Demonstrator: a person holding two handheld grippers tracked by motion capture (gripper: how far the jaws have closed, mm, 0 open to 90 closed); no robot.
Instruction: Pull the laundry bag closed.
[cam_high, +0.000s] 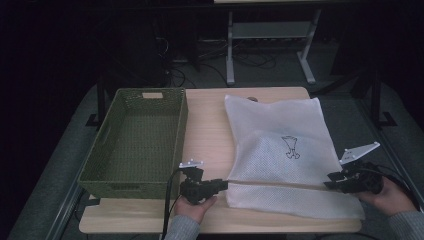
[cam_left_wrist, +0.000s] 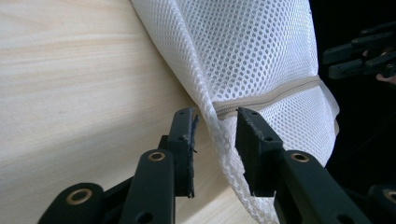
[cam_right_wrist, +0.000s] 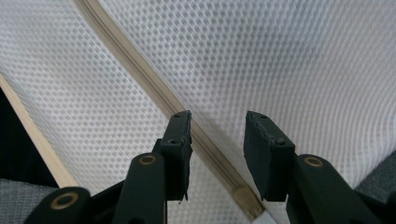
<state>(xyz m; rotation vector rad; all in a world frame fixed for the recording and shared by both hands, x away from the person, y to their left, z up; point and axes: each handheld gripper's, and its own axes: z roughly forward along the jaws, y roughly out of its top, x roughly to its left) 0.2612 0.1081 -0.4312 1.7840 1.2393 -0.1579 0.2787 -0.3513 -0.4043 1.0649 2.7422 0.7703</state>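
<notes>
Two claws are seen at the near edge of the desk (cam_high: 210, 120), one at each end of a white mesh bag (cam_high: 280, 150). The bag is laid flat on the right half of the desk, w/ a small dark drawing (cam_high: 291, 147) printed near its middle. A beige zipper (cam_high: 280, 185) runs across the bag near its front edge, approx. from one claw to the other.

The left claw (cam_high: 222, 184) is held at the bag's left end, by the zipper's end. In the left gripper view its jaws are seen partly open, and the bag's corner w/ the zipper end (cam_left_wrist: 224, 112) is seen between them; the left pad (cam_left_wrist: 187, 140) stands apart from the mesh, while contact on the right pad can't be told for sure. No pinch is shown.

The right claw (cam_high: 334, 181) is held at the bag's right edge, just beside the zipper's other end. In the right gripper view its jaws are seen partly open above the mesh, w/ the zipper (cam_right_wrist: 187, 121) passing between them and its end (cam_right_wrist: 245, 198) lying near the bottom; nothing is gripped.

A green woven basket (cam_high: 107, 132) is set on the left half of the desk, well apart from the bag. A cable (cam_high: 167, 200) is trailed from the left claw over the desk's front edge.
</notes>
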